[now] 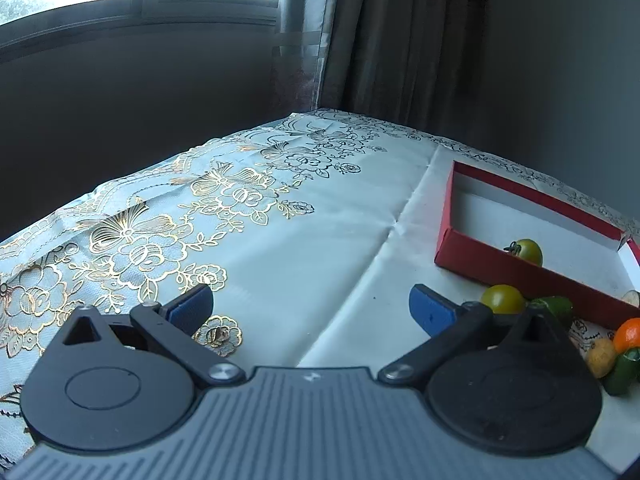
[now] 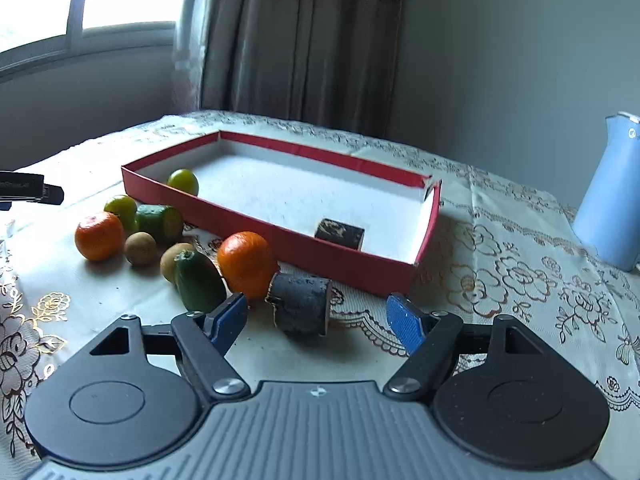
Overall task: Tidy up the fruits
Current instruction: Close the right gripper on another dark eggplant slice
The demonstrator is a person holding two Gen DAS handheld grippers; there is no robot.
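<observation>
My right gripper (image 2: 318, 318) is open just above the tablecloth. A dark, rough-skinned cylindrical piece (image 2: 300, 304) lies between its blue fingertips, touching neither pad. Just left of it are an orange (image 2: 246, 264) and a green cucumber piece (image 2: 198, 280). Further left lie two small brown fruits (image 2: 140, 248), another orange (image 2: 98, 236), a green tomato (image 2: 122, 208) and a second cucumber piece (image 2: 160, 220). The red tray (image 2: 280, 232) holds a green tomato (image 2: 183, 182) and a dark square piece (image 2: 340, 232). My left gripper (image 1: 312, 306) is open over bare cloth, left of the tray (image 1: 480, 258).
A light blue jug (image 2: 612, 200) stands at the right of the table. The table's far edge runs behind the tray, against a curtain and a grey wall. A window lies to the left. The gold-flowered tablecloth (image 1: 160, 240) covers the table.
</observation>
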